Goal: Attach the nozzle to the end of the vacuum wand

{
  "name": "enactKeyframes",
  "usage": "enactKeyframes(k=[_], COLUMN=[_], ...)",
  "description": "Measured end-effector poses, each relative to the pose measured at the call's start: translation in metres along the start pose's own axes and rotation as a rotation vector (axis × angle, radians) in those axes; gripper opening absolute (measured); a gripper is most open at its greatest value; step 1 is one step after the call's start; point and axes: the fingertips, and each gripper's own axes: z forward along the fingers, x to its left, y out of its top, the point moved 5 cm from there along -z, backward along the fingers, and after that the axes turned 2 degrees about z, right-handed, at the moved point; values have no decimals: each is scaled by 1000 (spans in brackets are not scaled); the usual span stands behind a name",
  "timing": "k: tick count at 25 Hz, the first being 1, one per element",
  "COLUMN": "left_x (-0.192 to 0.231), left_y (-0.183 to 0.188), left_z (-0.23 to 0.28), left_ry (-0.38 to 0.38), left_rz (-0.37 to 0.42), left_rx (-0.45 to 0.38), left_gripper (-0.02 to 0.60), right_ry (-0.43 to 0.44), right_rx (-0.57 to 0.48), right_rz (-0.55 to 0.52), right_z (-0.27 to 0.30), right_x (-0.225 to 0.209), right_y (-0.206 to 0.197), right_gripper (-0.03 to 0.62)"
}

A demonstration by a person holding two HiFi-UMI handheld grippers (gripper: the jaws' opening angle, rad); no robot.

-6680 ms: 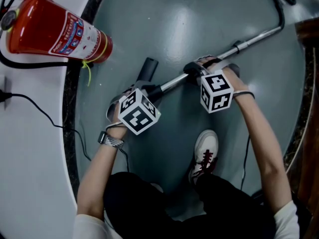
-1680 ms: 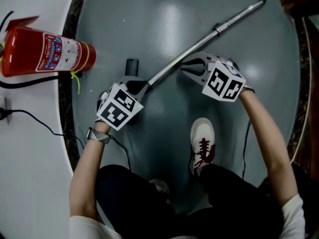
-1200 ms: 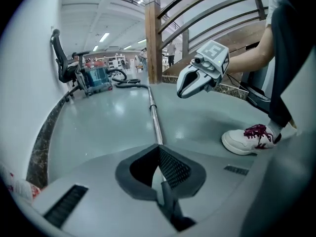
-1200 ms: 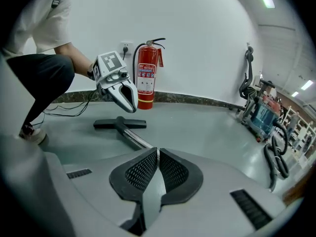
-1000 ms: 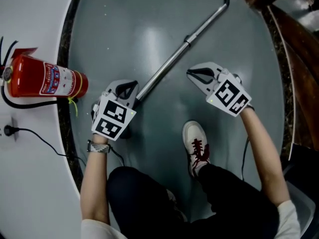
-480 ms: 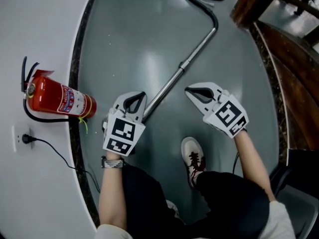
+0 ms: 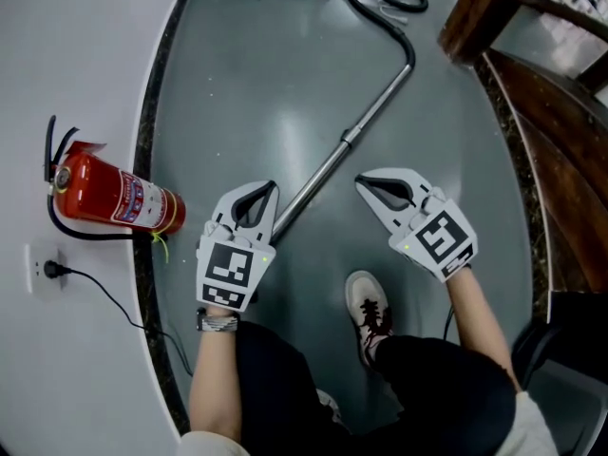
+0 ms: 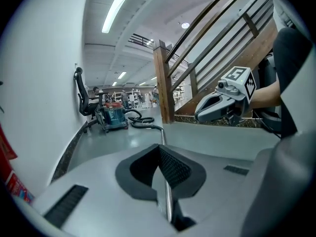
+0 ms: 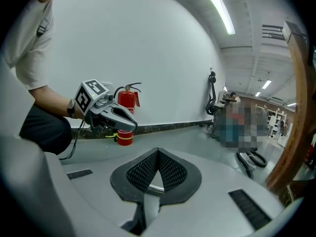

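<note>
Vacuum wand [image 7: 361, 122] lies slantwise on the grey floor [image 7: 247, 74], its far end joined to a black hose [image 7: 385, 3]. The left gripper [image 7: 270, 190] hangs over the wand's near end, fingers pressed together on nothing, the tube showing below them; whether the nozzle sits on that end I cannot tell. The right gripper [image 7: 362, 181] hovers just beside the wand on its other side, fingers likewise pressed together and empty. A red fire extinguisher [image 7: 109, 198] lies well apart from the wand, beyond the left gripper.
</note>
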Motion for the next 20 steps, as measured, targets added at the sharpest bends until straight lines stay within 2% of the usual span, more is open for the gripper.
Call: enactKeyframes(k=[20], left_x=[-19], left_y=[8], left_z=[-12], left_ry=[-19], left_rz=[55], left_rx=[-6], left_gripper=[2], right_ry=[-22], right_rx=[50], right_rz=[-21], right_z=[1], right_x=[3], right_y=[-14], right_gripper=[26])
